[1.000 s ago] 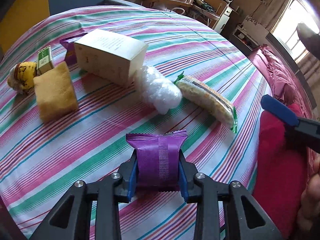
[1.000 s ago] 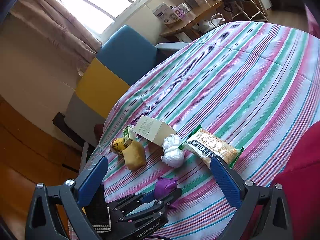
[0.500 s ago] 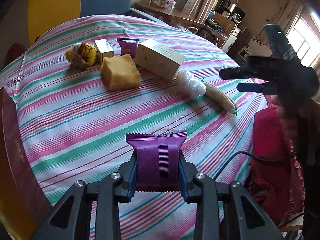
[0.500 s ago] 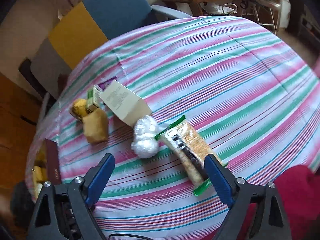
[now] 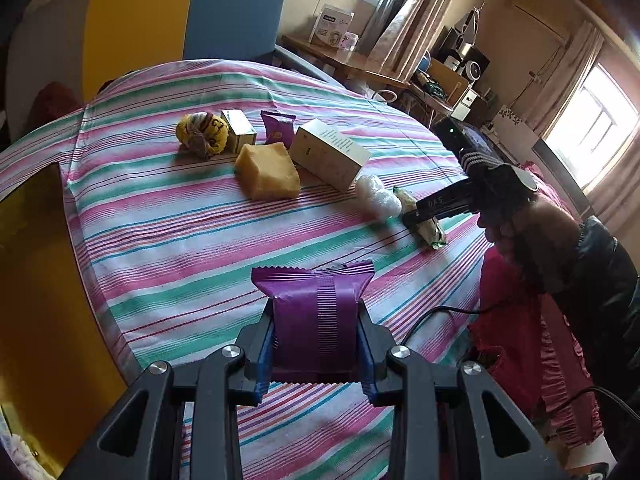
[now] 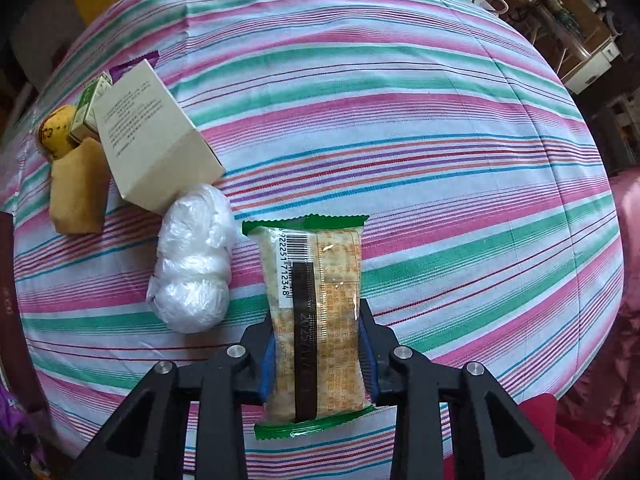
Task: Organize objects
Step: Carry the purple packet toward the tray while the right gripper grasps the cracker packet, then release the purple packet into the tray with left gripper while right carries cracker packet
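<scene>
Left gripper (image 5: pixel 318 346): we are gripping the purple packet (image 5: pixel 316 316).
Right gripper (image 6: pixel 318 354): we are closing its jaws onto the cracker pack (image 6: pixel 316 304).

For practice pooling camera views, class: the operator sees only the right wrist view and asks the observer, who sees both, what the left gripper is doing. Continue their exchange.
Observer: The left gripper is shut on a purple packet, held above the striped cloth.
Operator: Is my cracker packet lifted?
Observer: No. The left wrist view shows the cracker packet lying on the cloth as the right gripper closes its fingers around it.
Operator: What is behind the cream box?
Observer: Behind the cream box, a second purple packet stands upright.
</scene>
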`<state>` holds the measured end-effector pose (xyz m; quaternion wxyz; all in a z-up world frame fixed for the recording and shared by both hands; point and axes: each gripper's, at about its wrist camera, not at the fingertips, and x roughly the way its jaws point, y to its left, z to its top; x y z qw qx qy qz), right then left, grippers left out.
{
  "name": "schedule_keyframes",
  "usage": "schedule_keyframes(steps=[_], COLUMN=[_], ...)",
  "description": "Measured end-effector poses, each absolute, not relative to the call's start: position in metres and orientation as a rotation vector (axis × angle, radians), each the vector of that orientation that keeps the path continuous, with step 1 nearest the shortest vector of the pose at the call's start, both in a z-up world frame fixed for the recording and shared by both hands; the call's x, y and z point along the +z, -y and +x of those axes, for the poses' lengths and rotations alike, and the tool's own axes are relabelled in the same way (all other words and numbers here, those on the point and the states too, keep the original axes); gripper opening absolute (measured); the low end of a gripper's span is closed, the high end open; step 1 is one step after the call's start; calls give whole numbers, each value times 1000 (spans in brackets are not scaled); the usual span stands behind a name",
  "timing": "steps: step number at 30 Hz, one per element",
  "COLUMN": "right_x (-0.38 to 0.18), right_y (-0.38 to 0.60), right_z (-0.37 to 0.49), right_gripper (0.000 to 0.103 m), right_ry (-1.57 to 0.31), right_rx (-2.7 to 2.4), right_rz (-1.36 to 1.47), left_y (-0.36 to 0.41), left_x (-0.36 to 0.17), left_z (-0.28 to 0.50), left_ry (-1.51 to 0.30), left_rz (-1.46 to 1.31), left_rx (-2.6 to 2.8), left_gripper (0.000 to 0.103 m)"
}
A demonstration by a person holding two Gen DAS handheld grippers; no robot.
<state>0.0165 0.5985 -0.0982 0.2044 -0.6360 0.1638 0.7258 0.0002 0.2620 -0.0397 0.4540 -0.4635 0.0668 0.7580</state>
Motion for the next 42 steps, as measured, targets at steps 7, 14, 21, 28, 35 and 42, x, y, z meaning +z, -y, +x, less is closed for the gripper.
schedule_keyframes(steps=[7, 14, 21, 28, 35, 42], right_x=[-71, -17, -19, -75, -99, -101], right_y=[-599, -534, -418, -358, -343, -342], right_z=[33, 21, -21, -53, -54, -57], right_gripper=[33, 33, 33, 33, 33, 33], right_ry=[-393, -366, -289, -201, -84, -60], right_rx=[2040, 2330, 2630, 2674, 2689, 2687], right_rz=[-1584, -1387, -1453, -1593, -1632, -1644], left_y=[-219, -135, -43, -10, -29, -44], left_x=[-27, -16, -37, -56, -64, -78], left_z=[-12, -54, -117, -158, -186, -223], left_ry=[-95, 23, 128, 202, 127, 44], left_rz=[-1131, -1157, -1298, -1398, -1404, -1445], left_rx=[1948, 2139, 2333, 2402, 2422, 2460], left_gripper=[34, 34, 34, 34, 34, 35])
